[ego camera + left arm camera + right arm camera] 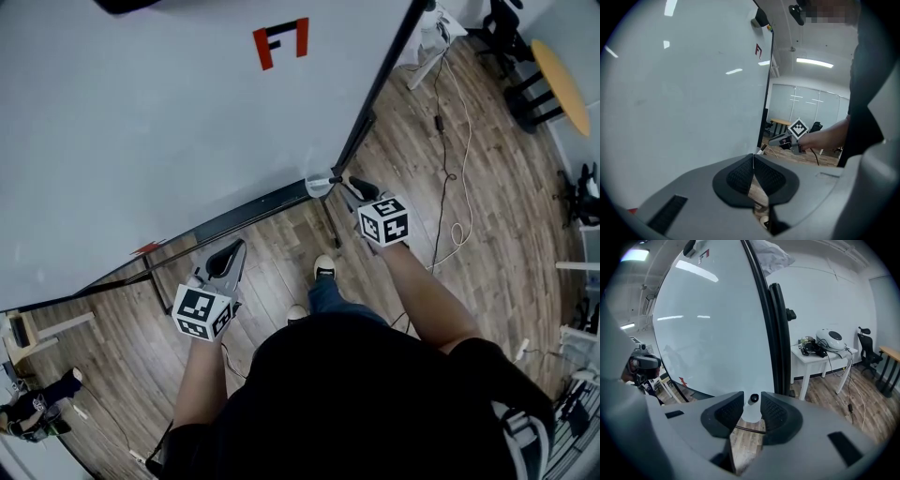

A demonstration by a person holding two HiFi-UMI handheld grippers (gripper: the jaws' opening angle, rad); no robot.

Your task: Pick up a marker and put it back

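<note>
A marker [753, 399] with a white barrel and dark end points at the camera in the right gripper view. It rests on a white holder [750, 416] at the right end of the whiteboard's tray. My right gripper [752, 404] is open, its pads on either side of the marker with a gap on each side. From the head view, the right gripper [343, 186] sits at the marker [328, 179] by the board's lower right corner. My left gripper [231, 253] hangs below the tray, shut with nothing between its pads [740, 176].
The whiteboard [169, 122] carries a red mark [279, 42] and a black tray [246, 217] with a small red item [148, 247]. Cables [448, 178] trail over the wooden floor. A white table [824, 352] stands right of the board's black post [780, 333].
</note>
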